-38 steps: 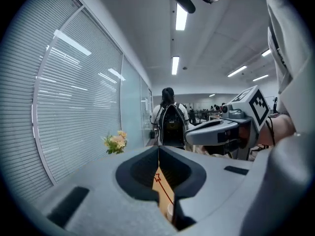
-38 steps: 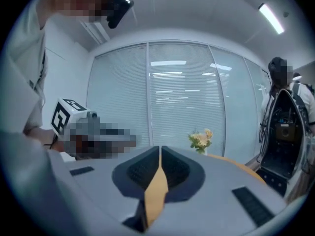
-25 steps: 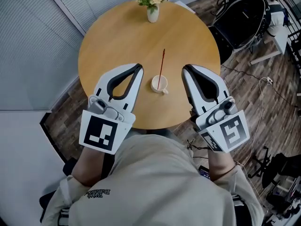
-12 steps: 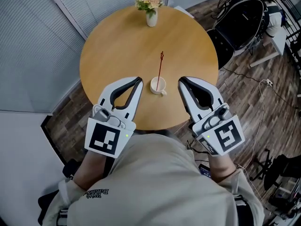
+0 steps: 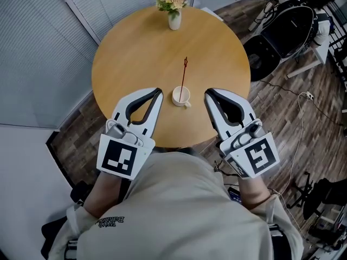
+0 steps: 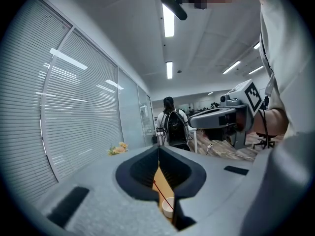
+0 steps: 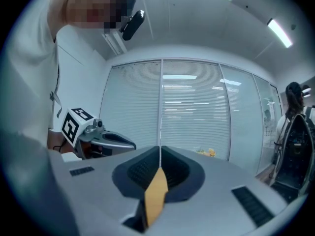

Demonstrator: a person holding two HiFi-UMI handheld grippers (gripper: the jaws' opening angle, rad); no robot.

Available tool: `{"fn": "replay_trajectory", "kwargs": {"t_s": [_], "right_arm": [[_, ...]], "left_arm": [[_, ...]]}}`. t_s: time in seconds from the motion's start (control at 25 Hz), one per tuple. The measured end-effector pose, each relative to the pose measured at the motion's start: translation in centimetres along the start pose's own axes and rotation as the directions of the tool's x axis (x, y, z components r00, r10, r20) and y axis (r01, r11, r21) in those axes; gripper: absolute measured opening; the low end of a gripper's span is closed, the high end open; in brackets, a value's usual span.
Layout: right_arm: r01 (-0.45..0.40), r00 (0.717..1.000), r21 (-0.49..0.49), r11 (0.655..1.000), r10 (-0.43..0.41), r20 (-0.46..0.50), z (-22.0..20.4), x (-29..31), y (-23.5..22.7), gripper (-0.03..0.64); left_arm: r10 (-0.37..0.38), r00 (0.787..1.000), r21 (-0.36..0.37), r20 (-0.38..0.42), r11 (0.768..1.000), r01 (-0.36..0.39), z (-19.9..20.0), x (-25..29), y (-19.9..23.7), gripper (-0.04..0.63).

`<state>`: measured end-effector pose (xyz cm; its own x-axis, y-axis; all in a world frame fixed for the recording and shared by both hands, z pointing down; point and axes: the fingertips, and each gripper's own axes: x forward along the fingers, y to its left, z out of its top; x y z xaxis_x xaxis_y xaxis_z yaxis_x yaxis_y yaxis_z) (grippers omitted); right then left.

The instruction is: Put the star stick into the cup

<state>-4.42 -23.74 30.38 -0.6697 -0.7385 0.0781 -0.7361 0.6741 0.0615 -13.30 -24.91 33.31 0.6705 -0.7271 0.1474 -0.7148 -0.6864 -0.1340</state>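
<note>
**Standing in cup (image 5: 181, 96), star stick (image 5: 183, 79) flanked by two closed grippers**

Head view: the red stick leans out of the white cup, star end up, on the near half of a round wooden table (image 5: 135, 53). The left gripper (image 5: 158, 90) and right gripper (image 5: 206, 92) hover either side of the cup, clear of it. A flower vase (image 5: 174, 7) stands at the far edge.

Left gripper view: jaws pressed together, nothing between them. Cup and stick show below. A person with a backpack (image 6: 172, 124) stands beyond.

Right gripper view: jaws pressed together, empty, above bare tabletop.
</note>
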Motion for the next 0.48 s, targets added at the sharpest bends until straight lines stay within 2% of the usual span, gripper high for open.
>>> {"fn": "replay_trajectory", "kwargs": {"t_s": [0.12,0.2,0.48], "right_arm": [[0.009,1.0,0.02,1.0,-0.009,-0.004,0.0,-1.2,-6.4,0.035],[0.01,1.0,0.024,1.0,-0.01,0.003,0.8,-2.7,-8.4,0.034],[0.022,1.0,0.037,0.999,-0.023,0.017,4.0,-8.6,-5.4,0.034]], "left_arm": [[-0.01,1.0,0.0,-0.02,1.0,0.01,1.8,6.0,-1.5,0.022],[-0.01,0.999,0.002,-0.032,1.0,0.011,3.1,7.6,-2.9,0.022],[-0.002,0.999,0.001,-0.05,1.0,0.002,6.1,2.9,-7.5,0.022]]}}
